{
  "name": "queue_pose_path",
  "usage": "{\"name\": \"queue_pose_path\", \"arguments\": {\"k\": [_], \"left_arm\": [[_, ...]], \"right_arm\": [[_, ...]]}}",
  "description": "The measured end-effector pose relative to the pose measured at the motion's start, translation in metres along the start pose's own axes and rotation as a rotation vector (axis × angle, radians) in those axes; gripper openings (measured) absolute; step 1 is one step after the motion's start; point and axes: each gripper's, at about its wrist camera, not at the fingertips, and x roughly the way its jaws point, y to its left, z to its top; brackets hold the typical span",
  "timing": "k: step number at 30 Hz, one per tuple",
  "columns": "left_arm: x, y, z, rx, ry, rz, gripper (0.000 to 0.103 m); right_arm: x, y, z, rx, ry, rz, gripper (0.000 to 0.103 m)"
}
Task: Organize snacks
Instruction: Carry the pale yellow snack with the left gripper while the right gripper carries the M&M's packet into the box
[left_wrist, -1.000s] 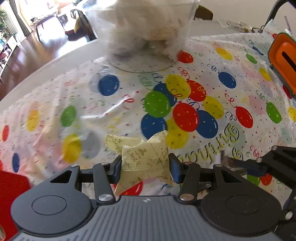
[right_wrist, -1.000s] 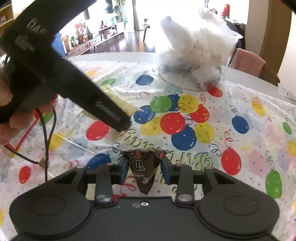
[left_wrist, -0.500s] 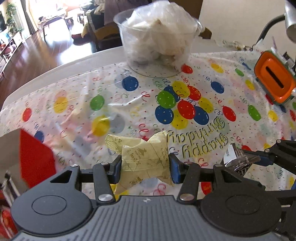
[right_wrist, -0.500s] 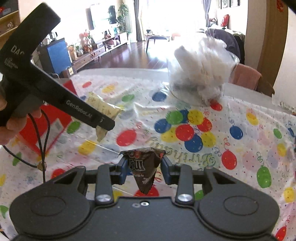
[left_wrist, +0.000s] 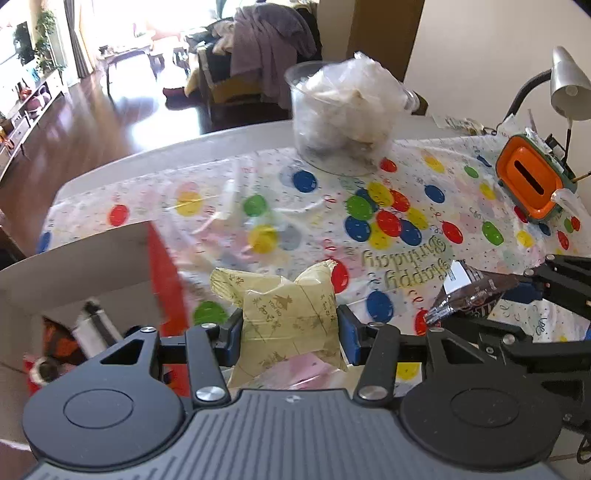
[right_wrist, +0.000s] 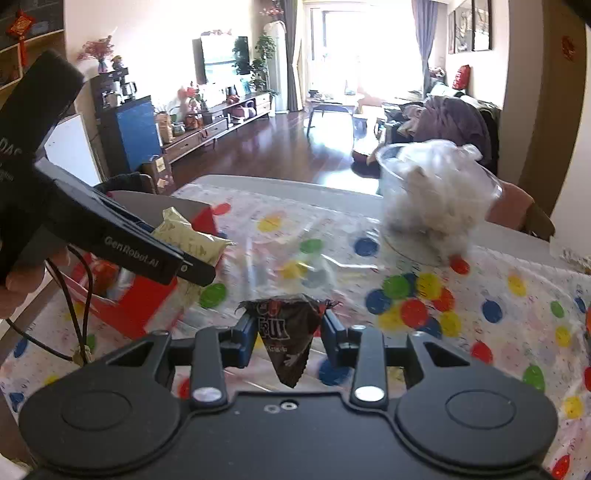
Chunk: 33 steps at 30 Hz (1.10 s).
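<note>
An orange holder (left_wrist: 530, 181) and desk lamp (left_wrist: 567, 92) stand together.

A pale yellow wrapped snack (left_wrist: 291, 317) and a crumpled brown candy packet (right_wrist: 290, 336) hang clamped above the counter (left_wrist: 221, 177), beside a red box (left_wrist: 162, 273).

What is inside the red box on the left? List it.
The red box holds an orange packet and a silvery wrapper; the cardboard flap and left gripper hide the rest.
</note>
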Motion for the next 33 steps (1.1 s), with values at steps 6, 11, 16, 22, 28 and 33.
{"name": "queue_pose_path", "arguments": {"k": [6, 11, 16, 22, 28, 33], "left_arm": [[-0.029, 0.039, -0.016, -0.033, -0.022, 0.008, 0.05], [-0.046, 0.077, -0.028, -0.074, -0.03, 0.032, 0.05], [-0.056, 0.117, -0.041, -0.122, -0.03, 0.069, 0.05], [-0.062, 0.164, -0.054, -0.173, -0.027, 0.118, 0.05], [-0.053, 0.204, -0.06, -0.216, -0.001, 0.157, 0.05], [-0.037, 0.233, -0.062, -0.245, 0.041, 0.183, 0.05]], "right_arm": [[0.008, 0.04, 0.018, -0.032, -0.017, 0.023, 0.036], [0.021, 0.072, 0.032, -0.047, -0.018, 0.051, 0.036], [0.041, 0.106, 0.045, -0.074, -0.008, 0.085, 0.036], [0.072, 0.14, 0.059, -0.089, 0.022, 0.116, 0.036], [0.106, 0.166, 0.069, -0.118, 0.063, 0.112, 0.036], [0.135, 0.182, 0.076, -0.121, 0.099, 0.105, 0.036]]}}
